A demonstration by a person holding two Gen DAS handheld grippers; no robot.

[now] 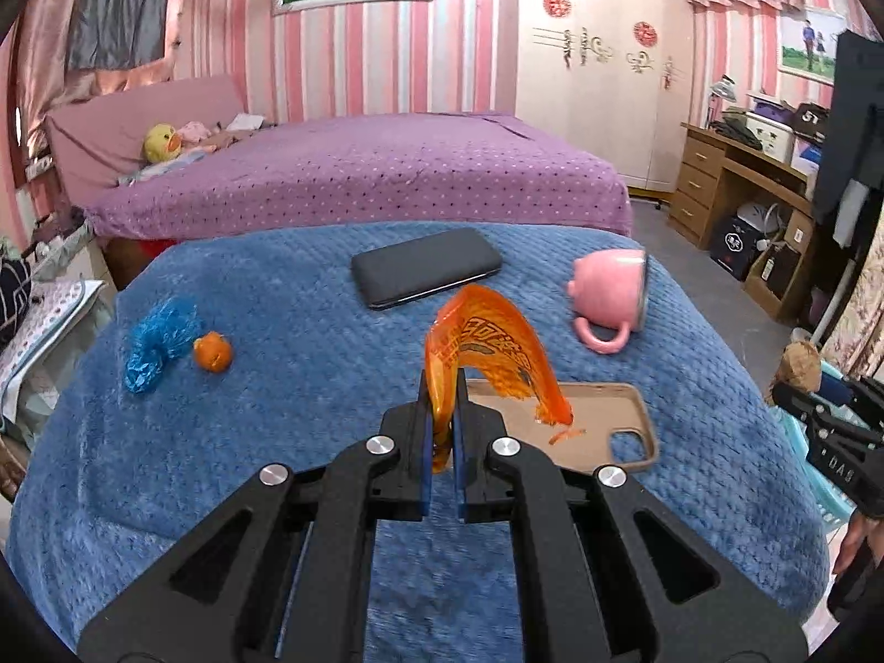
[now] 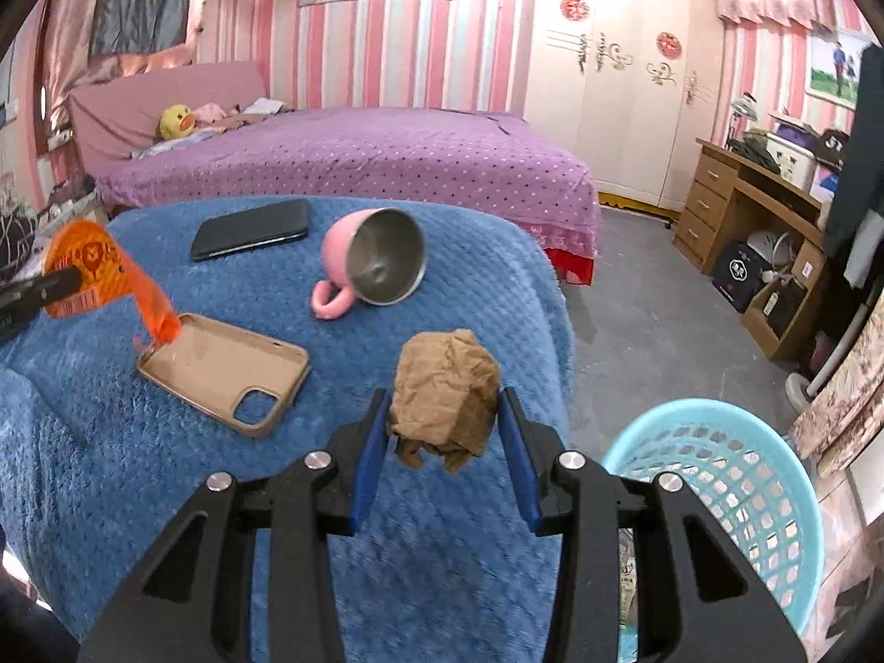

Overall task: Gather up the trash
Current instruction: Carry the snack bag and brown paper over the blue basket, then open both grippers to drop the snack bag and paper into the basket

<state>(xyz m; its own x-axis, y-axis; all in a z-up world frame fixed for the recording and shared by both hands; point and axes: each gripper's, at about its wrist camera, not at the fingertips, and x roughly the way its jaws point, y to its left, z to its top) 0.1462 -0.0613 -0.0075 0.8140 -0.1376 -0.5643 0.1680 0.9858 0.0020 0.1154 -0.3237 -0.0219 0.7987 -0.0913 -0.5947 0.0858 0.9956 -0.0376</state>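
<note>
Trash is being carried in both hands: the left hand-held gripper [image 1: 442, 414] is clenching a thin orange plastic wrapper [image 1: 492, 359], and the right hand-held gripper [image 2: 445, 425] is grasping a crumpled brown paper ball [image 2: 442, 392] above the right edge of the bench [image 2: 110, 442], which is draped in a fuzzy blue blanket. A light blue mesh basket [image 2: 718, 469] is standing on the floor just beside that edge, probably the drop point.

Risks, as I judge them: the wrapper is slick and floppy, arching over and trailing down towards the tan phone case [image 1: 608, 414], so it could be slipping from the pads or snagging and dragging the case along. The paper ball is light and springy; its loose lower folds are hanging below the pads, and a quick swing could be working it free short of the basket.

2 more pieces are lying near the left edge of the bench: a scrunched blue plastic bag [image 1: 160, 342] and a small orange peel-like scrap [image 1: 212, 352], touching or nearly so. A black phone [image 1: 425, 268] is lying flat near the far edge, and a pink mug [image 2: 370, 265] with a metal lining is lying on its side, round enough to be rolling if bumped.
</note>
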